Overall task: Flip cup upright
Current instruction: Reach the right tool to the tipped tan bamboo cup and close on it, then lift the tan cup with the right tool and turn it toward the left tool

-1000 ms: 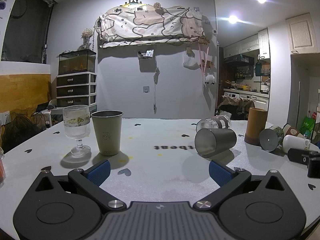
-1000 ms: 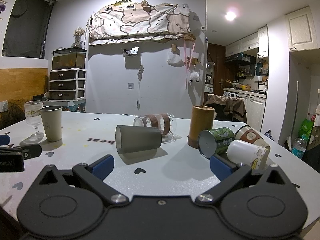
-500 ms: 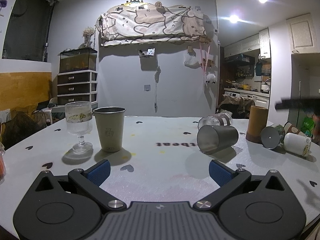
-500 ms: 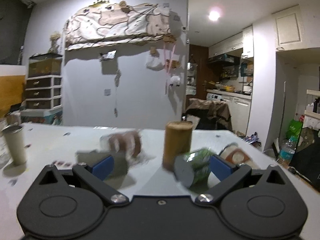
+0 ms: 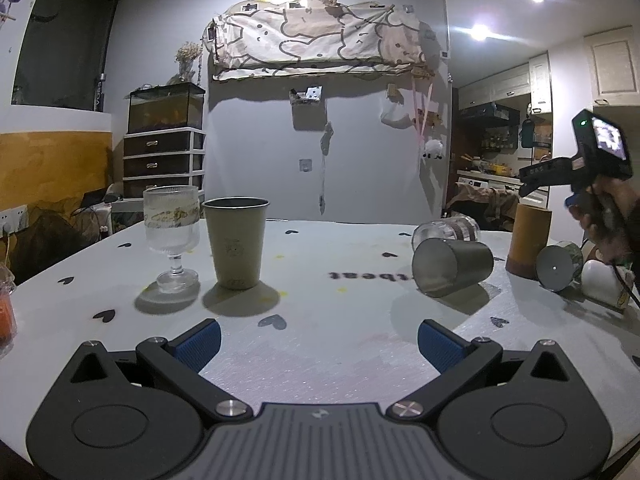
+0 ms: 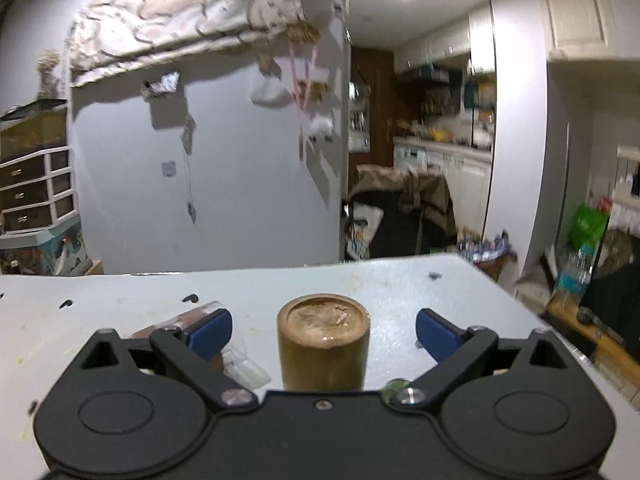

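Observation:
A brown cylindrical cup stands mouth-down on the white table; it also shows in the left wrist view. My right gripper is open, raised above the table, with the brown cup between its blue fingertips, not touching. In the left wrist view the right gripper hangs above that cup. My left gripper is open and empty, low over the table's near side. A grey metal cup lies on its side.
An upright beige cup and a stemmed glass stand at left. A glass jar with brown bands, a green-patterned cup and a white cup lie on their sides at right. An orange object sits at the far left edge.
My right gripper has risen and moved forward and right, from facing the lying grey cup to hovering over the brown cup. The left gripper has edged slightly forward.

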`<action>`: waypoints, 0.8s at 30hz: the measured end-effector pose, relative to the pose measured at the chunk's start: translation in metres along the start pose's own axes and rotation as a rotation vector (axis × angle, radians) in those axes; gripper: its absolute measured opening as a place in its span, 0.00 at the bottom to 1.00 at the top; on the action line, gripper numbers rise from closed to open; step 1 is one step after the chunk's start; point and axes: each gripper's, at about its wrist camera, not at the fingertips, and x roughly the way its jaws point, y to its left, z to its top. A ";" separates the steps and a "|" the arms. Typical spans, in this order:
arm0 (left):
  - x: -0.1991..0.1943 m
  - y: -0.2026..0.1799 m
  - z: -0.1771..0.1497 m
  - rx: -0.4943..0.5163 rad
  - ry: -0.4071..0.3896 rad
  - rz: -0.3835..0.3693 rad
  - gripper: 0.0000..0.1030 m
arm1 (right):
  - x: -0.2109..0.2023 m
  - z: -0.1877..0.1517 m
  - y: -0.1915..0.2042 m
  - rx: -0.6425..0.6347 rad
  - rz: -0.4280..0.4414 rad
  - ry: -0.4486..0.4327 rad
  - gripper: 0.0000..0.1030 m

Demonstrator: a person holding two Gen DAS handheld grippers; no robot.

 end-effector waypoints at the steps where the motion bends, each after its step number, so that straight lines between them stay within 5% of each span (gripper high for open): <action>1: 0.001 0.001 -0.001 0.004 0.000 0.003 1.00 | 0.011 0.001 0.000 0.015 0.017 0.026 0.94; 7: 0.005 0.010 -0.003 -0.013 0.012 0.024 1.00 | 0.047 -0.007 0.009 0.003 -0.046 0.098 0.88; 9: 0.005 0.012 -0.004 -0.018 0.017 0.026 1.00 | 0.051 -0.009 0.011 -0.001 -0.046 0.106 0.72; 13: 0.005 0.013 -0.004 -0.022 0.017 0.021 1.00 | 0.044 -0.008 0.009 0.010 -0.032 0.106 0.69; 24: 0.001 0.003 -0.004 -0.019 0.010 -0.019 1.00 | -0.081 -0.005 0.039 -0.097 0.192 -0.036 0.68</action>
